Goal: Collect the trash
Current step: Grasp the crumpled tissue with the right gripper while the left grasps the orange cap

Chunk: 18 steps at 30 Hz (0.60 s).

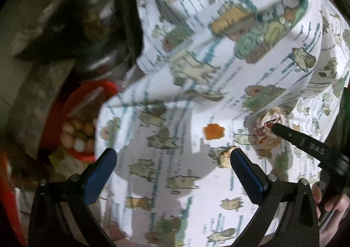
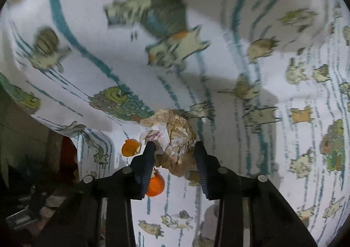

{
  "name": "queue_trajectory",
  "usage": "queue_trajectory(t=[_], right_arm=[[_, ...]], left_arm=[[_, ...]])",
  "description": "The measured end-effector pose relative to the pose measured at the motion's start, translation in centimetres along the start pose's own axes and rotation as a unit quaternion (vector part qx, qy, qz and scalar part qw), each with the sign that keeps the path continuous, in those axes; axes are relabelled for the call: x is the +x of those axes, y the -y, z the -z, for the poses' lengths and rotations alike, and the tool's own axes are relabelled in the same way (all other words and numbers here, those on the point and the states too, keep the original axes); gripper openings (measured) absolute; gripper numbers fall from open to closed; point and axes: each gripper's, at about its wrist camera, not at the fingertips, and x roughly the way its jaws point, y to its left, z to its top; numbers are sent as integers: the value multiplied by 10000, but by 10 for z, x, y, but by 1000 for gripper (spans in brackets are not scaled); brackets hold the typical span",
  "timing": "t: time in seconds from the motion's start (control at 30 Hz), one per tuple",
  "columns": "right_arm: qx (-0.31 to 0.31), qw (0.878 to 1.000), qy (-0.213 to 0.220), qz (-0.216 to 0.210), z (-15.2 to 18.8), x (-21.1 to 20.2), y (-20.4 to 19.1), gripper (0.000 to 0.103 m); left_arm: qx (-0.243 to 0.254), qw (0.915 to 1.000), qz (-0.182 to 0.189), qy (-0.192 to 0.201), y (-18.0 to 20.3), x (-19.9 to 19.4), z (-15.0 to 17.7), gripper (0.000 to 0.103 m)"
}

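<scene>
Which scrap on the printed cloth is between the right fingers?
The crumpled brown paper wad, between the right gripper's fingers. The orange peel scraps lie outside its left finger.

cloth: white sheet (image 1: 196, 192) printed with cartoon animals, rumpled, folds raised at far side | beside its left edge: red bowl (image 1: 65, 111) of pale round balls | behind bowl: glass jar (image 1: 96, 17), blurred

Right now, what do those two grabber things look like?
Both are black plastic claws with silver bolts. The left gripper has smooth dark-blue pads on its jaws. The right gripper has ribbed dark pads, and white letters are printed on its side.
</scene>
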Motion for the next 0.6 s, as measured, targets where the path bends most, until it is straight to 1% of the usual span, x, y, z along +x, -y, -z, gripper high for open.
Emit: queue_trajectory(t=[0.1,0.17,0.2,0.23,0.27,0.3,0.37,0.43,0.5,0.53,0.6], right_arm=[[27,9999,111,-13,5,-20,10,38],[-27,9999,113,112,6,-26,14,38],[-107,9995,140,253,9,-32,18,38],[-154,9990,184,384,11,-37,20,38],[-176,9985,207,480,12,-40,23,38],[-195,9978,221,587,14,-43,27,38],[-114,9966,291,766,17,-52,38,38],[28,9946,402,952,17,-60,48,38],[90,9930,462,1084,13,-72,62,38],[101,9919,495,1162,11,-76,68,38],[100,9901,575,1276,9,-87,77,38]], left_arm=[[74,9996,243,-156,15,10,0,103],[174,9979,496,-378,28,23,1,100],[213,9963,634,-540,36,32,2,96],[231,9954,671,-646,42,38,4,91],[247,9945,693,-748,47,45,5,83],[256,9935,727,-840,52,52,6,78],[260,9908,852,-1020,60,63,9,72],[227,9856,1021,-1329,68,74,14,69],[118,9818,1139,-1514,73,78,20,66],[92,9798,1198,-1596,76,81,22,66],[115,9793,1200,-1623,82,81,24,65]])
